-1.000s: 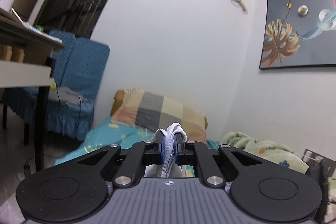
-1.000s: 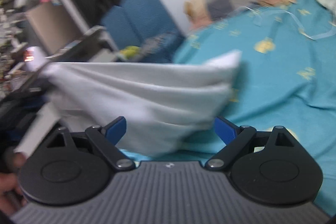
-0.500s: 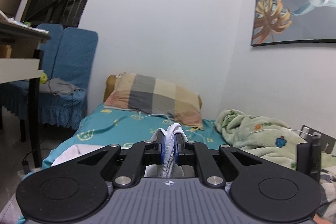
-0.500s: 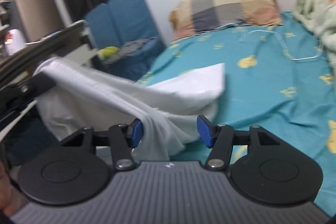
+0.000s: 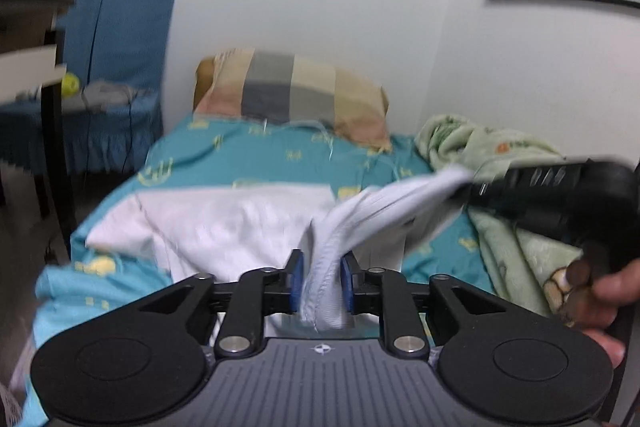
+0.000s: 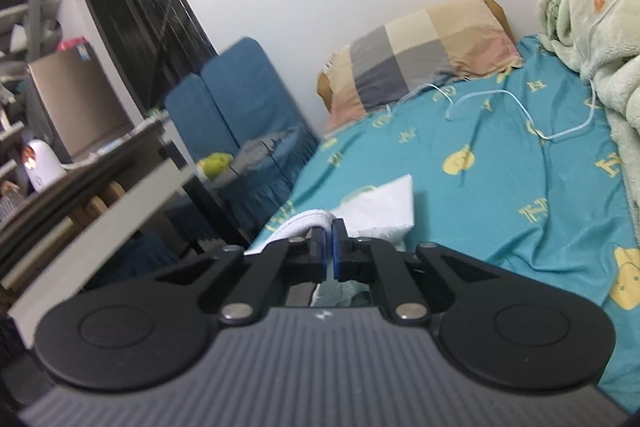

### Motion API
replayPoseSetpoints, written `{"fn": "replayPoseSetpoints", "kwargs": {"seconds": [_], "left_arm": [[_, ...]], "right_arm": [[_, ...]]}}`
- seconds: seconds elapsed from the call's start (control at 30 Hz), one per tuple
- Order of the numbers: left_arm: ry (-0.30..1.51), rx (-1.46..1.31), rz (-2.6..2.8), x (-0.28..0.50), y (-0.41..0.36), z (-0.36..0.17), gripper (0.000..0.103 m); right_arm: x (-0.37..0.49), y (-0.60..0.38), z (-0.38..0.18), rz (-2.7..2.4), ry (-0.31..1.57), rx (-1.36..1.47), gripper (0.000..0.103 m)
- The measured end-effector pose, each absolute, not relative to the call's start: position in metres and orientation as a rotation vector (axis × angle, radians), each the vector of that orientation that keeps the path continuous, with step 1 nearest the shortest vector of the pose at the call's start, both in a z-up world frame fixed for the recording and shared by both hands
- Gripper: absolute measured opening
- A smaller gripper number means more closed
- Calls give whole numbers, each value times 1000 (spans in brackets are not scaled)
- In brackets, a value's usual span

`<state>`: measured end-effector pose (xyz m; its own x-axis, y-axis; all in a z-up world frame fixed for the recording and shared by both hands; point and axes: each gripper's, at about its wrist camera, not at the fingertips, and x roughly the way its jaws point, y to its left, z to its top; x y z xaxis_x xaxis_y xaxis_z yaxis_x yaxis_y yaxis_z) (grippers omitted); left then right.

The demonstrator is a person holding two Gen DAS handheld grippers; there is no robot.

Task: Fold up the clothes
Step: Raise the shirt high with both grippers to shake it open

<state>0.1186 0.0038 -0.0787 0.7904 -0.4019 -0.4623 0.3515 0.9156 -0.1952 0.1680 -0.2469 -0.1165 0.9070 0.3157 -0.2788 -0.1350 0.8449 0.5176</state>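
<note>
Two blue-padded fingers of the left gripper (image 5: 320,285) clamp a ribbed hem of the white cotton garment (image 5: 224,227), which spreads over the teal patterned bedsheet (image 5: 240,155). Right wrist view: the right gripper (image 6: 330,247) is pinched together on a white fold of it.

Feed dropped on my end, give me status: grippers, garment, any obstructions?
Left gripper shut on white garment. Right gripper shut on it too. Garment partly draped on teal bed. Blanket heaped alongside; cable loose further up.
</note>
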Motion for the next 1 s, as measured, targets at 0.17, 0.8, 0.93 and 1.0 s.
{"fn": "replayPoseSetpoints", "kwargs": {"seconds": [0.17, 0.8, 0.93, 1.0], "left_arm": [[637, -217, -375, 122, 6, -92, 34], [481, -435, -145, 105, 35, -69, 3], [374, -334, -122, 104, 43, -43, 3], [365, -303, -111, 106, 44, -41, 3]], "right_arm": [[166, -249, -108, 278, 342, 537, 6], [161, -284, -98, 199, 320, 523, 6], [175, -282, -111, 228, 455, 511, 6], [179, -277, -121, 238, 507, 505, 7]]}}
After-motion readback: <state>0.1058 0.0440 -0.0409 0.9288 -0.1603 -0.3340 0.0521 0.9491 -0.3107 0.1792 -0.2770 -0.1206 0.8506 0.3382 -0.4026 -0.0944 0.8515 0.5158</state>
